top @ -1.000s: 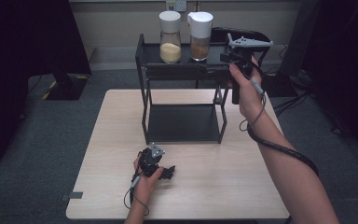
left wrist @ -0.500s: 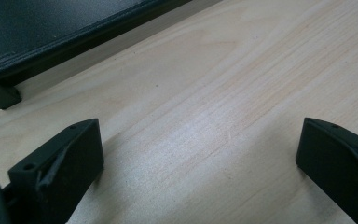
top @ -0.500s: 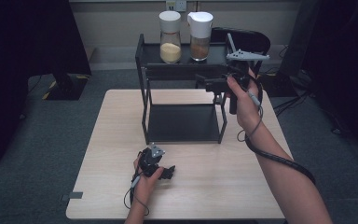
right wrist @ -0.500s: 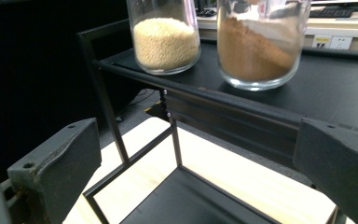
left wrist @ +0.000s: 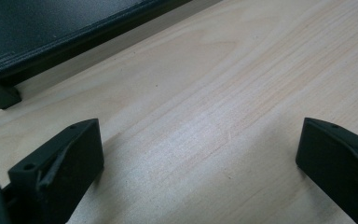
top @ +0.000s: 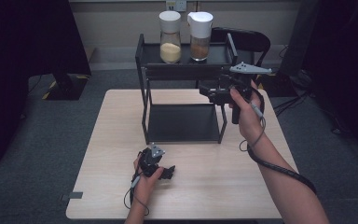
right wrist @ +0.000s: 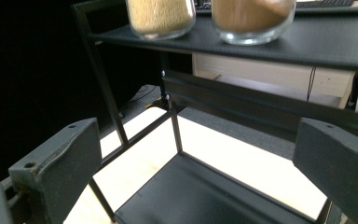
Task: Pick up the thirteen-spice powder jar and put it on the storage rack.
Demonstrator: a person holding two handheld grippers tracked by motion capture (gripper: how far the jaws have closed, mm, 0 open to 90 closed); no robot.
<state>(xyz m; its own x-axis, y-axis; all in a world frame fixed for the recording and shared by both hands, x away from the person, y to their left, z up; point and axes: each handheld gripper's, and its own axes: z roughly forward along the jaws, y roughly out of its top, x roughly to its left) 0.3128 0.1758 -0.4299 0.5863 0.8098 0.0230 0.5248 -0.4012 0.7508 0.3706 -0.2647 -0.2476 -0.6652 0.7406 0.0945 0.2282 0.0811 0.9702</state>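
A: Where does the high view sit?

B: Above the person's edge of the worktop (top: 121, 140), facing forward and down, far enough back to take in the whole rack (top: 184, 93).

A: And the left gripper view?

B: Very low and close, looking past its fingers (left wrist: 58, 170) over bare wood to the rack's bottom corner ahead.

A: The right gripper view?

B: Raised beside the rack, looking between its fingers (right wrist: 56, 168) up at two jars (right wrist: 161, 16) above them. All three views share the rack.
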